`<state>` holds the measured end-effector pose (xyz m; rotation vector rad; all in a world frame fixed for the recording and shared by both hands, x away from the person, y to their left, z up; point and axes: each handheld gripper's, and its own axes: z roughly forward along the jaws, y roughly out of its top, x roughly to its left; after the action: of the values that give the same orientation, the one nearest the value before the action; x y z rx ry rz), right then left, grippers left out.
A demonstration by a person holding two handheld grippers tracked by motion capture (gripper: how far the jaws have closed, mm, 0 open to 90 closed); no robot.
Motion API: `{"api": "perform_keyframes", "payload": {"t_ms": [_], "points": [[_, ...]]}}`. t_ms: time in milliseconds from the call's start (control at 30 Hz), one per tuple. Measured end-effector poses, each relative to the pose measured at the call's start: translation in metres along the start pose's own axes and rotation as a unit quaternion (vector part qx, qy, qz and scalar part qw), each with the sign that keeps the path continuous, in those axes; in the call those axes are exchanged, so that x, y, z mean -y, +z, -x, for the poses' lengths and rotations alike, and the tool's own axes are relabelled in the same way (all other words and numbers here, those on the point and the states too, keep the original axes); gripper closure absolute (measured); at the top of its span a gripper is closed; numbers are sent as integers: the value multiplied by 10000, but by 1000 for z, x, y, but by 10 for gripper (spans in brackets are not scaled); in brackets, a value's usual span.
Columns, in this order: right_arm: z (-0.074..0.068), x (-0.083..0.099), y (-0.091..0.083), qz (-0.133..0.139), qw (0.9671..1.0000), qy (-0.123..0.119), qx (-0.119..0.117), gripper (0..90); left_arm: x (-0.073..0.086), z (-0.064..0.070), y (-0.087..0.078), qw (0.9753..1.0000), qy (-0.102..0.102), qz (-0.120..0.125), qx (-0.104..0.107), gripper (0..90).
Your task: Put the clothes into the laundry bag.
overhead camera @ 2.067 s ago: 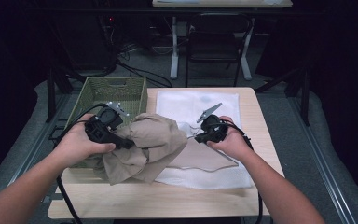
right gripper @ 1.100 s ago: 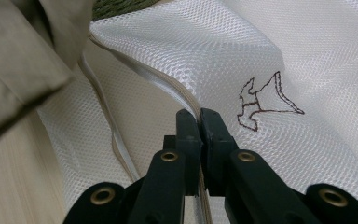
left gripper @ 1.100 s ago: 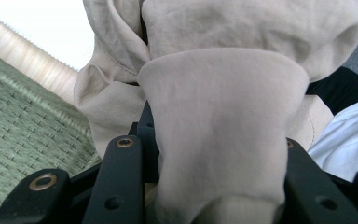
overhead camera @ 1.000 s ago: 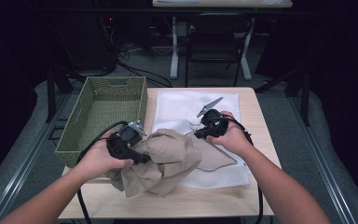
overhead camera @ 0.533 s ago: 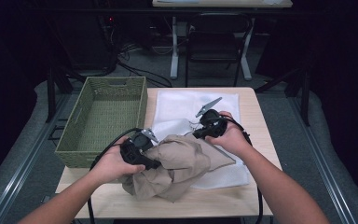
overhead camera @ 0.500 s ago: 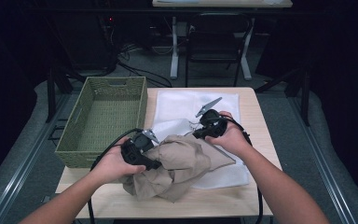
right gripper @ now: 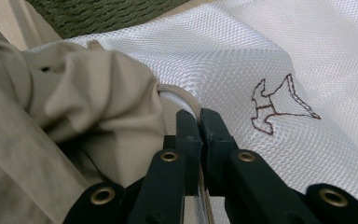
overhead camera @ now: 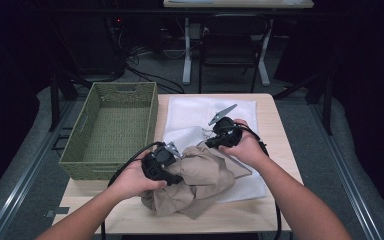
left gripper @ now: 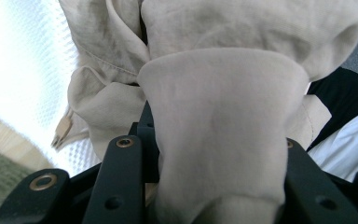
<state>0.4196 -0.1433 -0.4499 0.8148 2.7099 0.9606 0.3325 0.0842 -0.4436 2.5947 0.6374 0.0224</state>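
The beige garment [overhead camera: 195, 177] lies crumpled at the front of the surface [overhead camera: 275, 120], partly on the white mesh bag [overhead camera: 205, 112] and beside the green basket [overhead camera: 112, 127]. The left gripper [overhead camera: 172, 177] has its jaws clamped on a thick fold of the garment. The right gripper [right gripper: 198, 119] has its jaws together, probably on the bag's cord edge. The cloth looks soft, light and limp, so it is best held at a bunched fold or hem.

The light wooden tabletop [overhead camera: 272, 112] carries a green woven rectangular basket [overhead camera: 112, 127] at its left side. Just beside the basket a white mesh cloth [overhead camera: 195, 112] lies spread flat over the middle, and a crumpled beige fabric garment [overhead camera: 200, 182] rests partly on that cloth and partly on the bare wood near the front edge.
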Motion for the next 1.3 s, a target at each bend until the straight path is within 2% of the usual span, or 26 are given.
{"api": "perform_keyframes", "payload": {"t_ms": [67,167,300,400,633,867,1000,1133,1300], "points": [[-1,-1,0,22,10000,8,-2,873,-3,1,5,10000,49,2,-15,634],[-2,-2,1,44,10000,15,-22,874,-5,2,13,10000,36,24,68,634],[-5,-3,1,55,10000,-37,-42,874,-8,2,27,10000,11,-51,58,634],[-6,-3,2,39,9999,-83,-46,873,-7,-2,35,9999,-109,-48,107,634],[-6,-3,1,45,10000,-61,-57,874,-2,-14,46,9991,-431,-22,-4,634],[-8,-3,-2,81,9999,-107,-62,873,3,-24,51,9960,-872,-73,-184,635],[-10,-2,-4,84,9999,-116,-60,873,6,-29,54,9934,-1129,17,-193,634],[-10,-2,-7,137,9998,-89,-69,873,5,-32,58,9920,-1242,16,-228,634],[-12,-4,-7,168,9997,-131,-84,874,-4,-33,65,9909,-1286,-7,-396,635]]}}
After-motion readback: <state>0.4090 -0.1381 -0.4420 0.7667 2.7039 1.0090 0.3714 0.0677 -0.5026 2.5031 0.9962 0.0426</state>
